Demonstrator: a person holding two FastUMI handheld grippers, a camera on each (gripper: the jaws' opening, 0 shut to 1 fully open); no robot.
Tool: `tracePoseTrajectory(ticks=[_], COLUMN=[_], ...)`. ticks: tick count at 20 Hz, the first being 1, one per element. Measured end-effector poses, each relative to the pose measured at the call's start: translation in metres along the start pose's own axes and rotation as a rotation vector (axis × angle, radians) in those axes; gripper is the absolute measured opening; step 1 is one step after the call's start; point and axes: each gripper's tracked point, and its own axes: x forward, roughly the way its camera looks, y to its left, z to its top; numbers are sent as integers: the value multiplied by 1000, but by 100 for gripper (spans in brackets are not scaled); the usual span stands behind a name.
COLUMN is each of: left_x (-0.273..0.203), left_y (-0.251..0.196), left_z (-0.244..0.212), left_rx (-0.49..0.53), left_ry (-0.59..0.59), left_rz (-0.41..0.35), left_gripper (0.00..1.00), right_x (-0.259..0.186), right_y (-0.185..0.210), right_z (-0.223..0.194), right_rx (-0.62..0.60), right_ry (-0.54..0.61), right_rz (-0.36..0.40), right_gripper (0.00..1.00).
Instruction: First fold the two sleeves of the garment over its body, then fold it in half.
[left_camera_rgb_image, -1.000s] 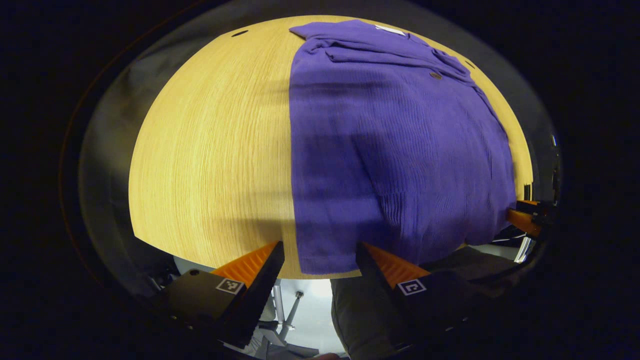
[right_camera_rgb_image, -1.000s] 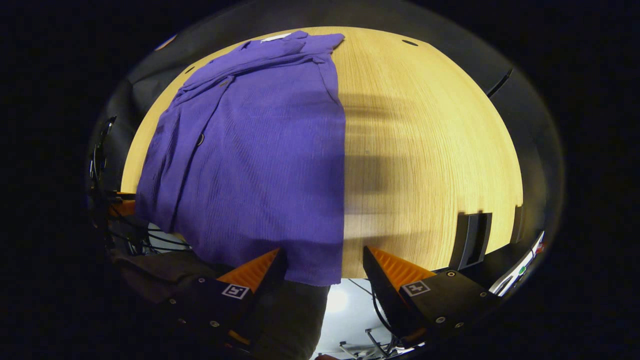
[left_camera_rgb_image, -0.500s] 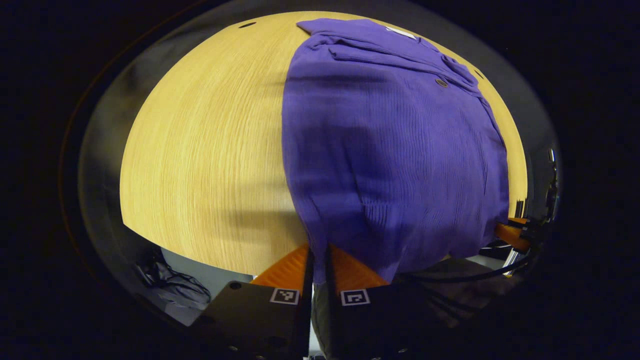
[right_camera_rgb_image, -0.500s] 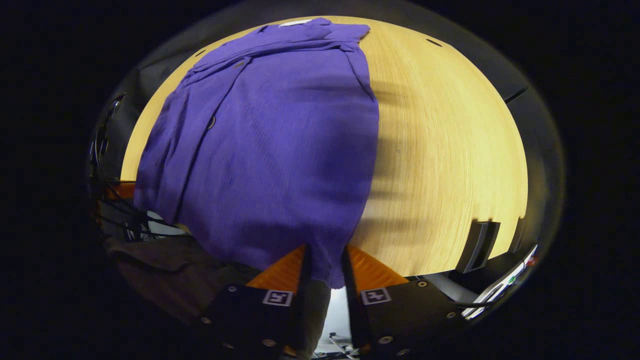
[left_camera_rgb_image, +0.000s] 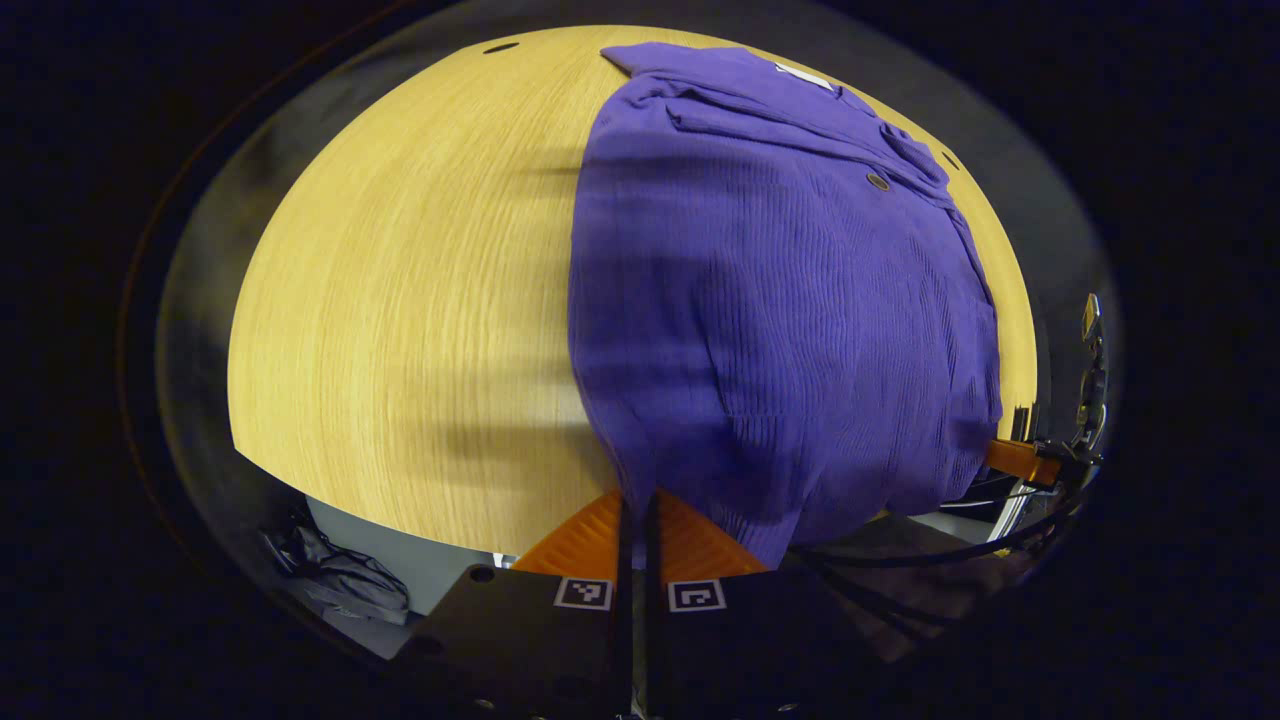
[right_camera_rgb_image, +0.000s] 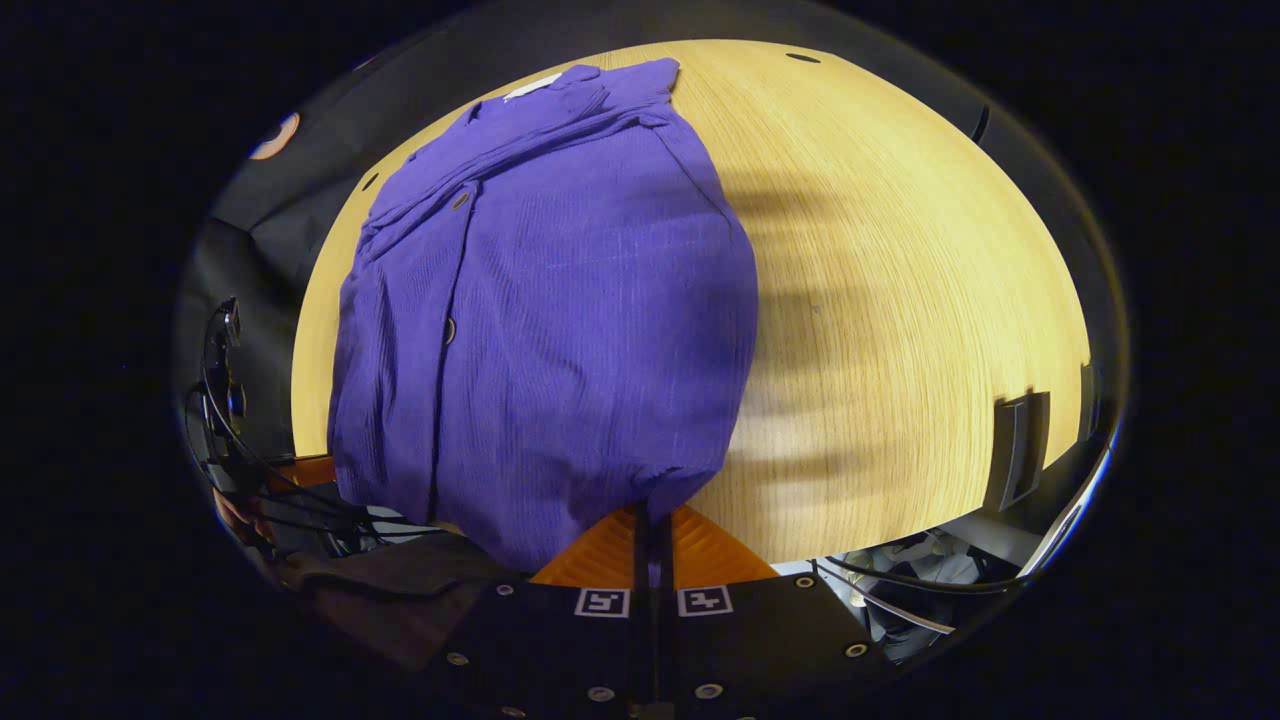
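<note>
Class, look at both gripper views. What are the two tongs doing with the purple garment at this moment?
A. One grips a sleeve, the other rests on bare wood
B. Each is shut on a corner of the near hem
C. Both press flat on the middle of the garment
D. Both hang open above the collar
B: the left tongs and right tongs each pinch a near-hem corner of the purple garment.

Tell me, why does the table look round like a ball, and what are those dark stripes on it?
In the left gripper view the fisheye lens bends the flat table into a dome; the soft grey bands beside the purple garment are blurry shadows. In the right gripper view the table bulges likewise, with smeared shadows right of the garment.
</note>
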Motion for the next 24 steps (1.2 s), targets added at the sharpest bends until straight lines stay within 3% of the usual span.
tracePoseTrajectory(ticks=[2, 6, 16, 24], left_x=[-7, -32, -95, -118], left_y=[0, -10, -31, -31], left_z=[6, 30, 93, 133], left_rx=[8, 22, 114, 215], left_ry=[-11, -78, -225, -283], left_rz=[-2, -32, -107, -143], left_gripper=[6, 6, 6, 6], right_x=[-4, -23, -66, -106], right_y=[5, 27, 46, 62], right_z=[5, 30, 79, 118], right_rx=[-5, 54, 130, 182], right_ry=[-19, -89, -214, -313], right_rz=[16, 118, 240, 274], right_gripper=[3, 3, 3, 3])
